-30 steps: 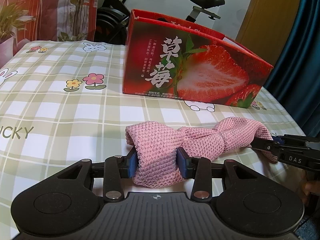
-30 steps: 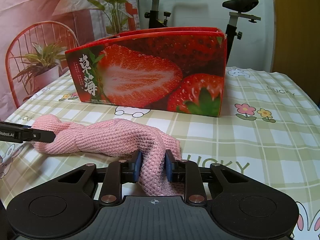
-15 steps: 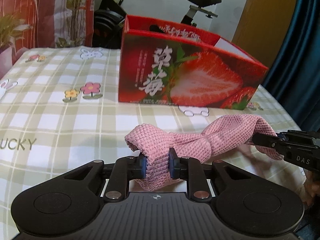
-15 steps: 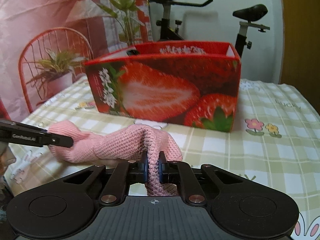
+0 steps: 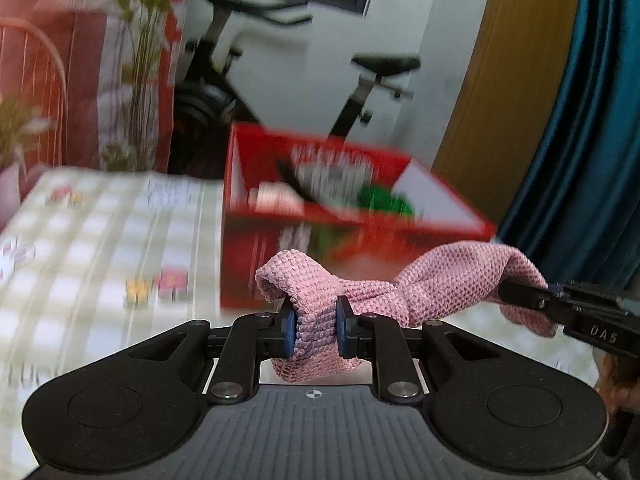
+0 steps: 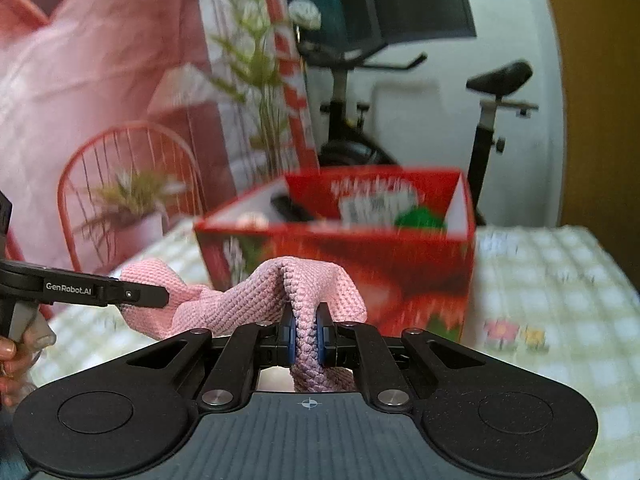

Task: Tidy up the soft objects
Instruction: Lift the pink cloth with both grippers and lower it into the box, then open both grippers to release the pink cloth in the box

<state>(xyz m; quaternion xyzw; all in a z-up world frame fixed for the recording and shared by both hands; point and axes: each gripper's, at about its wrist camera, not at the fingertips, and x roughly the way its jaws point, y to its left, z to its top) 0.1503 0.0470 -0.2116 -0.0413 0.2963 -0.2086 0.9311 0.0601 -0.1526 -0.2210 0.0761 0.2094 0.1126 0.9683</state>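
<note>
Before the red box [image 5: 280, 264], both grippers clamp the pink knit cloth [image 5: 360, 292]

Both wrist views close, facing red box [image 5: 352, 216], shared.

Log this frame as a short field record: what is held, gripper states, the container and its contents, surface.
held item: pink knitted cloth, lifted and stretched between both grippers
left gripper: shut on one end of the cloth
right gripper: shut on the other end
container: open red strawberry-print cardboard box, behind the cloth
box contents: something green and a dark item; blurred, not identifiable
surface: green checked tablecloth with flower prints
image quality: background motion-blurred
</note>
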